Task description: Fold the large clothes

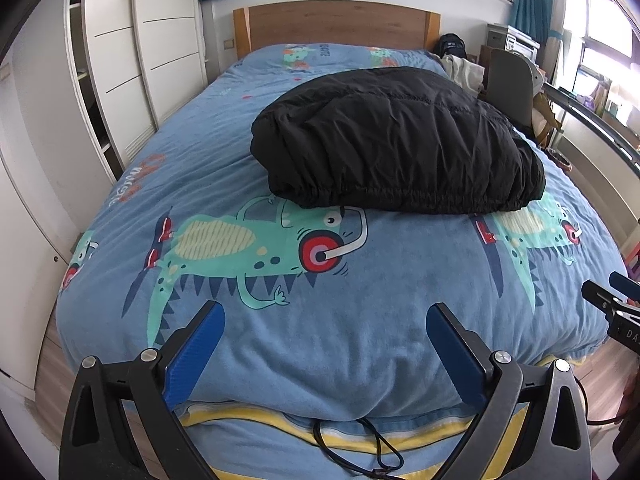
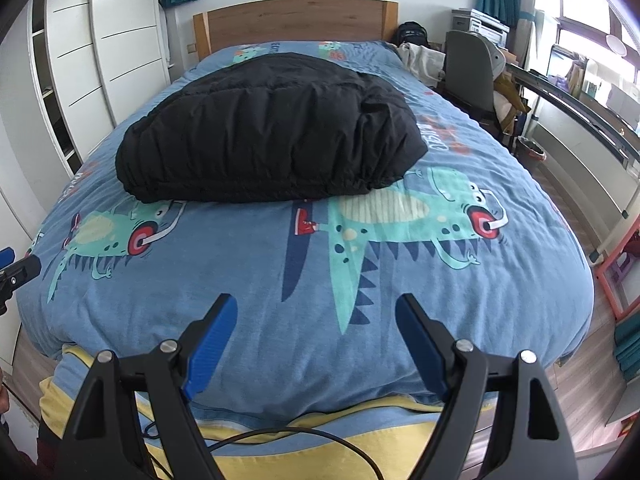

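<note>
1. Jacket (image 1: 396,140), black and puffy, lies bundled at mid-frame on the dinosaur duvet (image 1: 320,340), well beyond both tools.
2. Left gripper (image 1: 324,344) and right gripper (image 2: 316,340) gape wide, holding nothing.
3. Best reach for the elastic hem (image 2: 248,194) corners and pinch only one layer.

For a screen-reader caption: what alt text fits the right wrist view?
A black puffy jacket lies bundled on a blue dinosaur-print duvet on a bed with a wooden headboard. The right gripper hangs open over the bed's near end, holding nothing.
</note>
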### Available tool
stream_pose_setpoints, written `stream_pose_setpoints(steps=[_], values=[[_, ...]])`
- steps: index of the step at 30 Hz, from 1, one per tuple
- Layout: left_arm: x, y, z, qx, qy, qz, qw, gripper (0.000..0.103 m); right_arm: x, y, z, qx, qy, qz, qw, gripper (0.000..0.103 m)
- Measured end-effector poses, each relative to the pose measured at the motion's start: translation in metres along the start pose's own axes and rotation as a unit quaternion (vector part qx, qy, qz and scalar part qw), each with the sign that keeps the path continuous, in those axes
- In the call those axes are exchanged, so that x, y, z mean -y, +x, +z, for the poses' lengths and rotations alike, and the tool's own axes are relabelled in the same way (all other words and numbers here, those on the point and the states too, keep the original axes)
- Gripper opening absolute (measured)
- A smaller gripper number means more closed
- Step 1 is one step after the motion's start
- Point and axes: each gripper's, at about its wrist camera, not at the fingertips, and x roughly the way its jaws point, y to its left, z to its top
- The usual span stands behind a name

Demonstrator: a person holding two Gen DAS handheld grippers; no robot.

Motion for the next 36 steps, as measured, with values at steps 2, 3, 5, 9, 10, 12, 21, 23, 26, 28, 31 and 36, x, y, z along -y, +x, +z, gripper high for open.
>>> stream_pose_setpoints(steps=[2,3,5,9,10,12,21,23,26,28,31,36], values=[[0.0001,0.0013,-0.0008,-0.003,-0.001,-0.001,1.0,0.099,0.0017,0.0015,-0.0011,-0.001,0.003,-0.002,1.0,0.081],[0.0001,0.0022,-0.0009,-0.004,-0.001,-0.002,1.0,0.099,0.0016,0.0016,-0.0015,-0.002,0.004,-0.003,1.0,0.081],[0.0003,0.0034,-0.0014,-0.006,0.0,-0.002,1.0,0.099,0.0025,0.0024,-0.0024,-0.004,0.004,-0.004,1.0,0.081],[0.0009,0.0046,-0.002,-0.008,-0.001,-0.002,1.0,0.1,0.0033,0.0024,-0.0033,-0.003,0.007,-0.005,1.0,0.081],[0.0009,0.0053,-0.0019,-0.008,0.0,-0.003,1.0,0.1,0.0035,0.0022,-0.0032,-0.003,0.008,-0.006,1.0,0.081],[0.0016,0.0056,-0.0022,-0.009,0.0,-0.002,1.0,0.1,0.0039,0.0019,-0.0032,-0.002,0.008,-0.006,1.0,0.081],[0.0019,0.0072,-0.0027,-0.01,-0.001,-0.002,1.0,0.1,0.0052,-0.0008,-0.0021,0.003,0.009,-0.011,1.0,0.081],[0.0021,0.0073,-0.0028,-0.01,-0.001,-0.002,0.9999,0.1,0.0057,-0.0015,-0.0019,0.004,0.011,-0.011,1.0,0.081],[0.0021,0.0072,-0.0029,-0.01,-0.001,-0.003,0.9999,0.1,0.0064,-0.0029,-0.0018,0.005,0.012,-0.012,1.0,0.081],[0.0023,0.0078,-0.0034,-0.01,-0.001,-0.002,0.9999,0.1,0.0063,-0.0037,-0.0013,0.006,0.012,-0.012,1.0,0.081],[0.002,0.0083,-0.0035,-0.011,-0.002,-0.003,0.9999,0.1,0.0066,-0.0042,-0.0012,0.007,0.013,-0.012,1.0,0.081],[0.0015,0.0087,-0.0034,-0.011,-0.002,-0.003,0.9999,0.1,0.0065,-0.004,-0.0013,0.006,0.012,-0.012,1.0,0.081]])
